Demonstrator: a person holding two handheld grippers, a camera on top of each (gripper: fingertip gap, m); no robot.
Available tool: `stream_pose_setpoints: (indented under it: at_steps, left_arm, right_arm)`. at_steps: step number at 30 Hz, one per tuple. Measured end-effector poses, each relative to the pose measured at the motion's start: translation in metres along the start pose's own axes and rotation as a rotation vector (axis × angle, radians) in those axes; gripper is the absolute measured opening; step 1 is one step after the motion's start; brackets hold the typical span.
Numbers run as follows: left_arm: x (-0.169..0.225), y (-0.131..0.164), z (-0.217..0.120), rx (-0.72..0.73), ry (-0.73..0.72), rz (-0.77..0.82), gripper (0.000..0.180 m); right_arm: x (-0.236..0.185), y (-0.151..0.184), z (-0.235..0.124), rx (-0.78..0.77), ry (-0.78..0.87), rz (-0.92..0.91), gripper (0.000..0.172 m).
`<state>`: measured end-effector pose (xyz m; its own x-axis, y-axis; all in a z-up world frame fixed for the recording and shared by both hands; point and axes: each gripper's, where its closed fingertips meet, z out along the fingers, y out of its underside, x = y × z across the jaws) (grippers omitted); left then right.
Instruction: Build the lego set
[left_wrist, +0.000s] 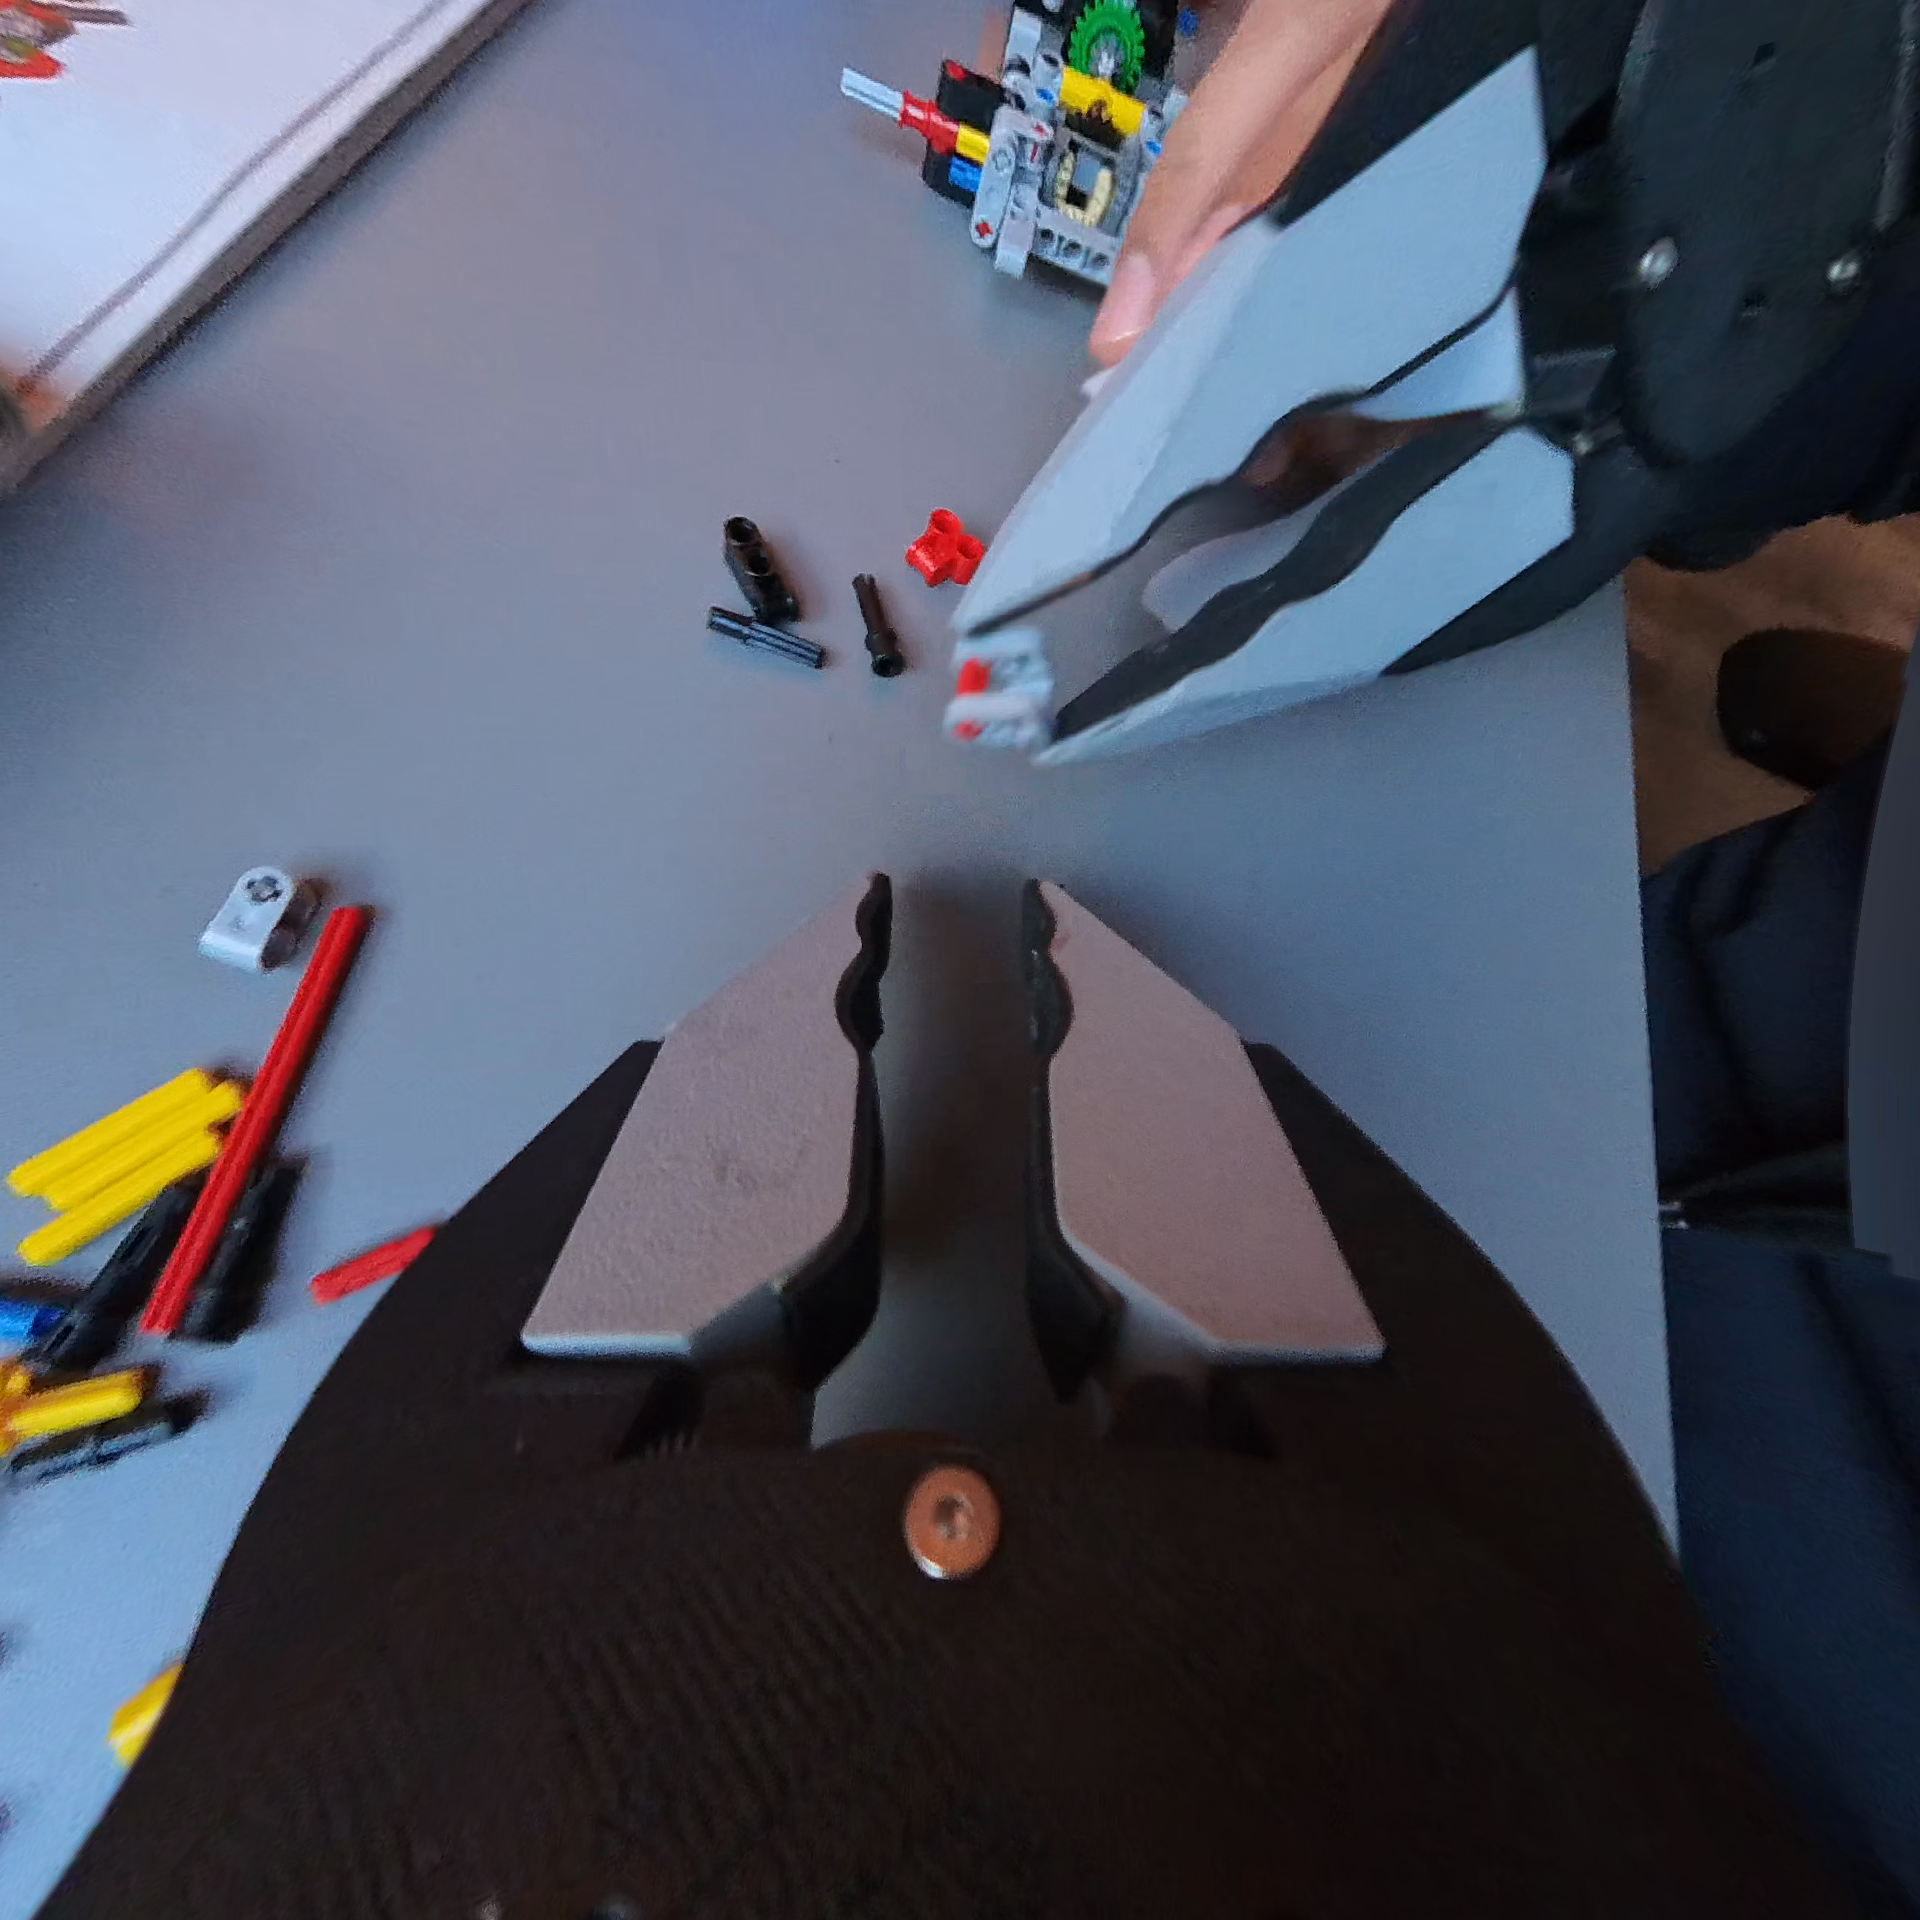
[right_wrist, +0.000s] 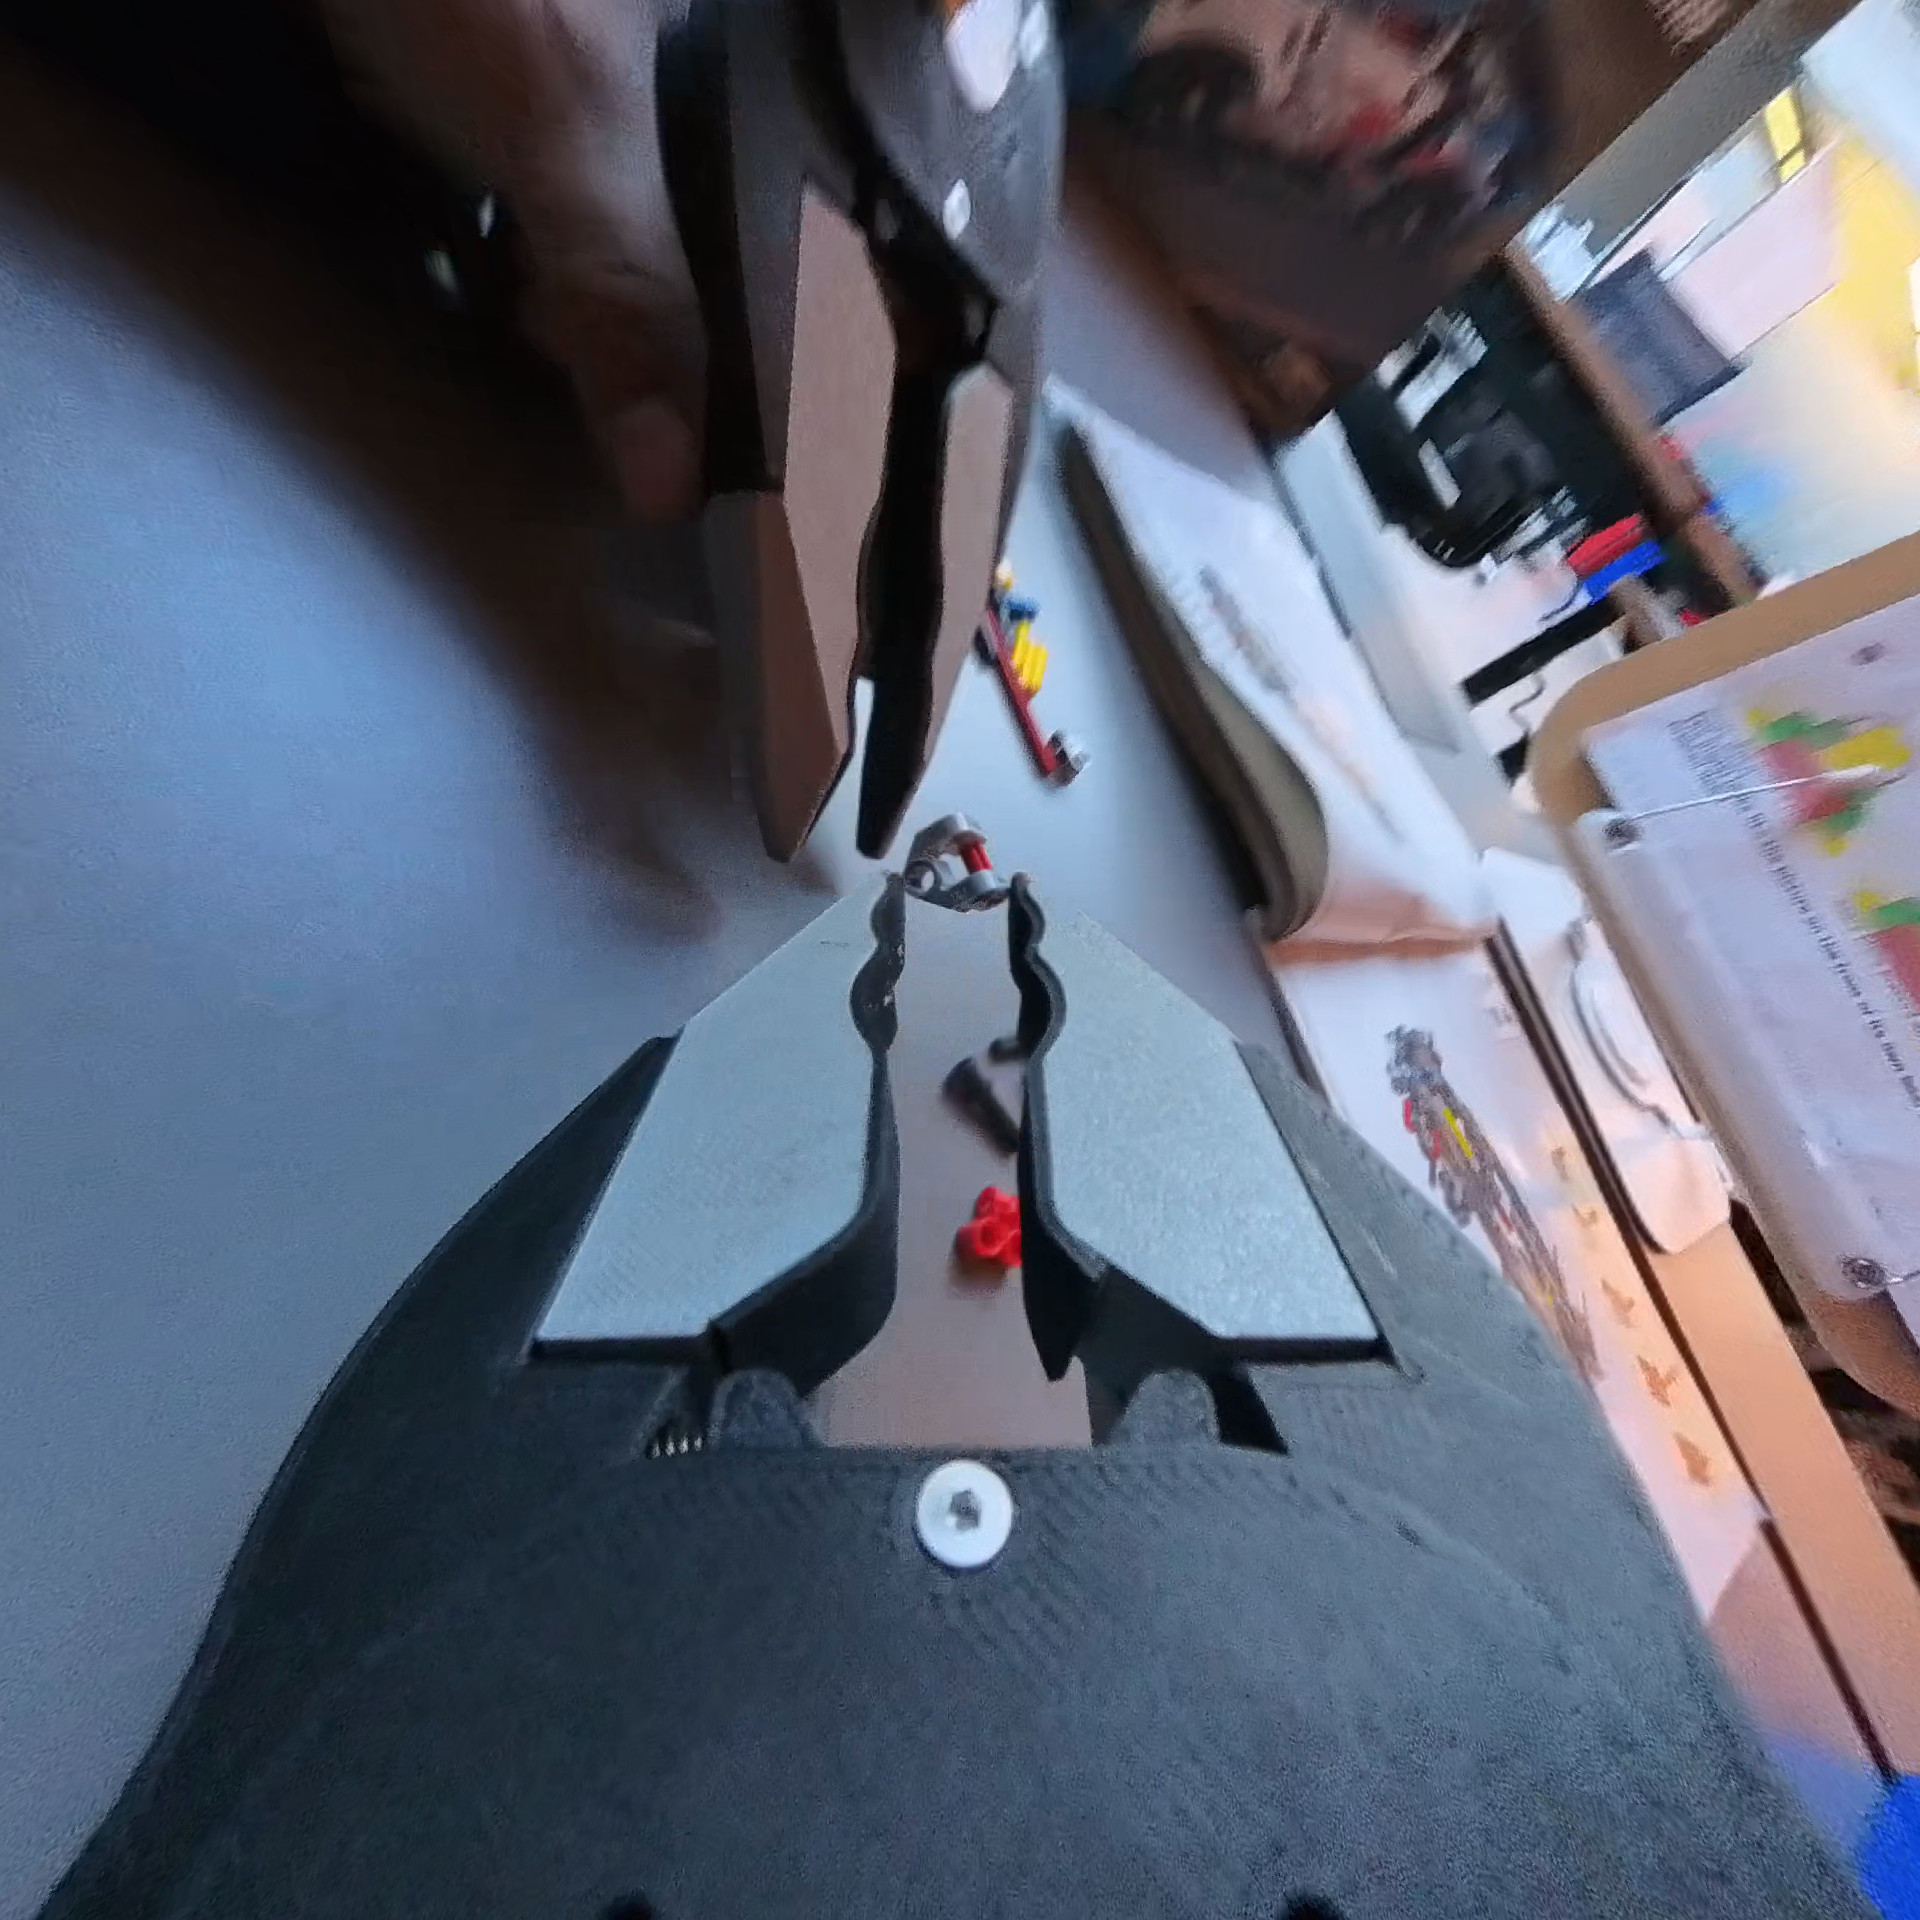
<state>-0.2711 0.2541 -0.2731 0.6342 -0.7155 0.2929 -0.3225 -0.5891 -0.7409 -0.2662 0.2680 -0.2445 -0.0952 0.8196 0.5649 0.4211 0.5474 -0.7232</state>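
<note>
Grey-and-red piece pinched by right hand-held gripper

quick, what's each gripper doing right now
Left gripper: jaws apart, nothing between them, above bare grey table.
Right gripper: jaws closed on a small grey and red brick piece at the tips.

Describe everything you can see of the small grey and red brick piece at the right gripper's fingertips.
The small grey and red brick piece looks like two light grey plastic connectors joined by a short red axle. It sits at the very tips of the right gripper, spanning the gap between the black fingertips, above the grey table. It is blurred, so finer detail is unclear. The left gripper, empty, hangs close beside it without touching.
</note>
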Motion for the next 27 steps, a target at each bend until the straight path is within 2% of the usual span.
stream_pose_setpoints:
  at_steps: [4, 7, 11, 19, 23, 27]
  left_arm:
    - [-0.006, 0.001, -0.011, 0.032, 0.003, -0.022, 0.022]
    - [-0.006, -0.007, -0.011, 0.071, -0.006, 0.0, 0.024]
    - [0.008, -0.029, -0.016, 0.215, 0.075, -0.02, 0.024]
    - [0.027, -0.058, -0.025, 0.437, 0.295, -0.208, 0.03]
    - [0.027, -0.065, -0.026, 0.492, 0.341, -0.272, 0.025]
    - [0.027, -0.066, -0.026, 0.497, 0.309, -0.234, 0.014]
  right_arm:
    - [0.017, -0.022, -0.018, 0.207, -0.018, 0.193, 0.017]
    - [0.031, -0.021, -0.023, 0.234, 0.019, 0.258, 0.017]
    - [0.029, -0.021, -0.019, 0.225, 0.024, 0.241, 0.016]
    - [0.024, -0.027, -0.019, 0.224, 0.042, 0.181, 0.016]
    - [0.019, -0.029, -0.017, 0.202, 0.066, 0.099, 0.017]
    - [0.017, -0.033, -0.018, 0.204, 0.095, 0.043, 0.017]
